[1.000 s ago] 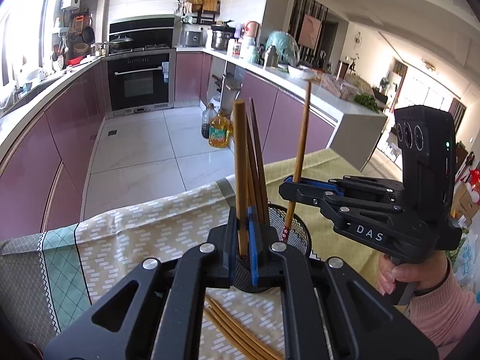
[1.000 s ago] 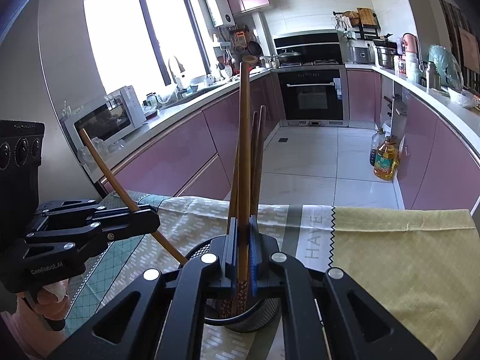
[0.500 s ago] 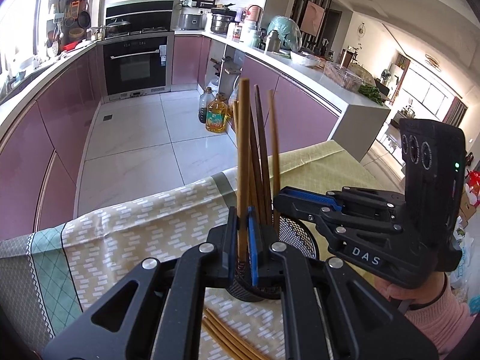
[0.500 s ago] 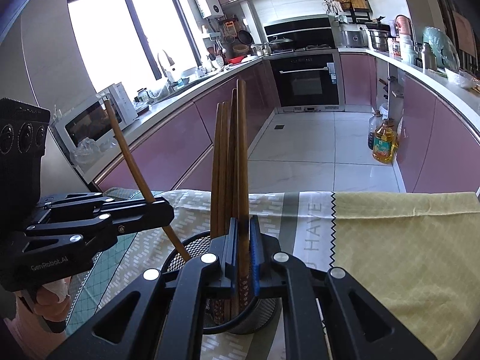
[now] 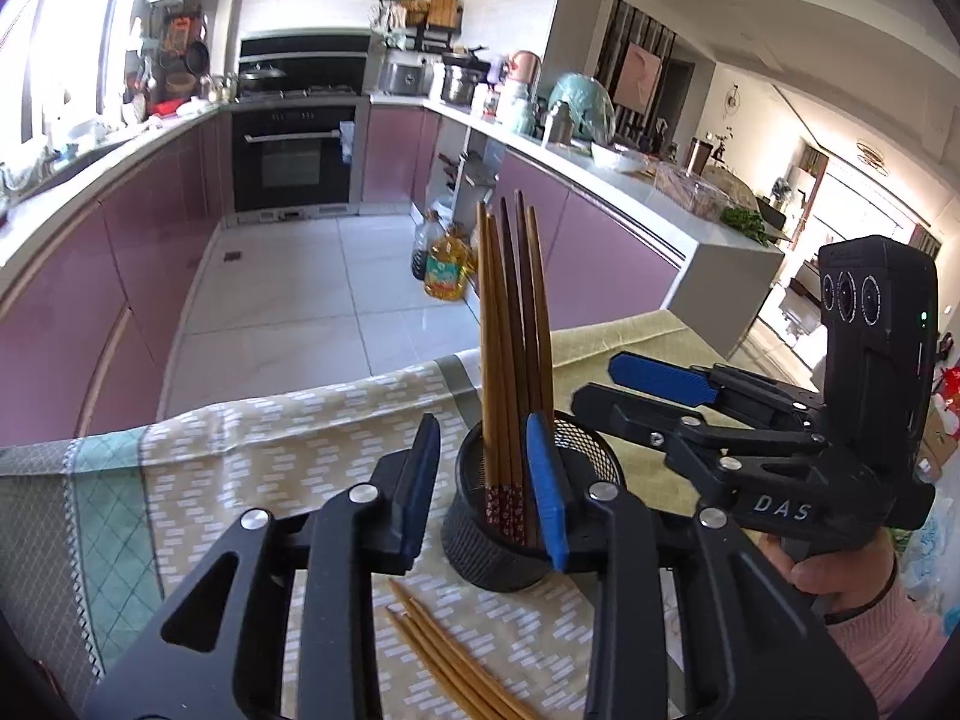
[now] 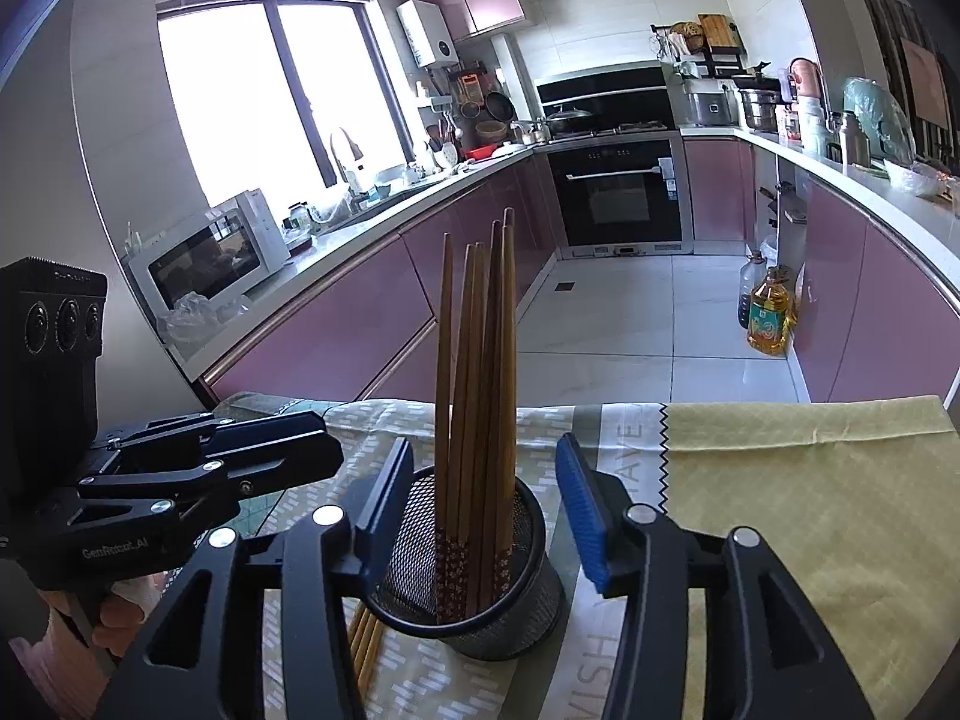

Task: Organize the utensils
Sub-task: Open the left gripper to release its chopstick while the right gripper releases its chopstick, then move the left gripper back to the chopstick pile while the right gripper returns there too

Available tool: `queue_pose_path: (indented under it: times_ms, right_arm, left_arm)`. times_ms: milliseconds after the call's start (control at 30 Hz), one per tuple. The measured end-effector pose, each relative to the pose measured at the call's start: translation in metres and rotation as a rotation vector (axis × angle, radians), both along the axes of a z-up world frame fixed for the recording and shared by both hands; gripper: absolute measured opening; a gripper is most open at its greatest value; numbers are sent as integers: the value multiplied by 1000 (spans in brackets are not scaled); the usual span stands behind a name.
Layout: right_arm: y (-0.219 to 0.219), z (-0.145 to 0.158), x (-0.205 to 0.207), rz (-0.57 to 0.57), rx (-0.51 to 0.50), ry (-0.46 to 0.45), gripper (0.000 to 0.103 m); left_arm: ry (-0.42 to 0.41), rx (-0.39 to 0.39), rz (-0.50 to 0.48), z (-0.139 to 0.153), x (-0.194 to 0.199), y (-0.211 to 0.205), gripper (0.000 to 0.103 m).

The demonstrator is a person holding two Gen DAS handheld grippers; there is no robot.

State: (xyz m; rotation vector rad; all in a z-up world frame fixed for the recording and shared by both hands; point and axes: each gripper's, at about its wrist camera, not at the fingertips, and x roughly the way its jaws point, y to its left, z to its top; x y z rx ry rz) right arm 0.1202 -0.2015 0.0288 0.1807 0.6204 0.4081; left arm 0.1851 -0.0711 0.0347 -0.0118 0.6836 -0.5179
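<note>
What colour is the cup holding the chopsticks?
Black wire mesh cup, clearest in the right wrist view.

- chopsticks (image 5: pixel 510 360) in the middle of the frame are brown wood, the lower ends have a dark red band with tiny pale flowers
- mesh holder (image 6: pixel 474 588) is black wire
- the loose chopsticks (image 5: pixel 456 666) at the bottom are a lighter tan
- left gripper (image 5: pixel 483 486) and right gripper (image 6: pixel 486 510) are both black with blue pads
- tablecloth (image 5: pixel 252 468) is beige with little white dashes, teal diamond grid on the left edge, plain yellow-green block (image 6: pixel 810 510) on the right
- cabinets (image 6: pixel 336 348) are mauve-pink, oven (image 6: pixel 618 192) is black
- sleeve (image 5: pixel 888 642) lower right is pink
</note>
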Motion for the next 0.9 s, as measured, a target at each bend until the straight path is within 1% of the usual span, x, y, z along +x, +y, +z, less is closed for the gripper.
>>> queue_pose_path:
  times_ms: [33, 67, 100, 167, 233, 267, 367, 467, 533, 600, 667, 733, 900]
  right_arm:
    - [0, 2, -4, 7, -3, -9, 49]
    - [1, 4, -9, 15, -4, -20, 50]
    - [1, 7, -16, 27, -3, -34, 52]
    - [2, 10, -28, 51, 1, -54, 61]
    - [4, 13, -45, 76, 4, -82, 63]
    - [4, 13, -50, 88, 6, -88, 64]
    - [8, 4, -68, 124, -4, -78, 68]
    - [14, -10, -79, 145, -29, -50, 70]
    - [24, -25, -85, 162, -53, -15, 71]
    - [32, -41, -90, 176, -77, 25, 71]
    - [40, -56, -94, 193, -88, 70, 71]
    - [47, -69, -97, 199, -101, 104, 70]
    - [59, -86, -102, 205, -143, 144, 70]
  left_arm:
    - [-26, 2, 4, 2, -9, 3, 33]
    - [-40, 2, 7, 4, -14, 5, 36]
    - [-59, 4, 15, 6, -22, 8, 44]
    - [-102, 9, 34, 7, -39, 14, 58]
    - [-131, 26, 49, 6, -54, 18, 60]
    - [-139, 31, 52, 5, -61, 23, 65]
    - [-161, 47, 87, -3, -80, 32, 80]
    - [-156, 59, 119, -14, -94, 42, 91]
    - [-144, 68, 136, -23, -102, 48, 91]
    - [-128, 92, 160, -32, -106, 52, 92]
    - [-97, 119, 174, -46, -110, 56, 92]
    - [-54, 123, 175, -57, -111, 60, 92]
    - [22, 131, 193, -82, -114, 65, 90]
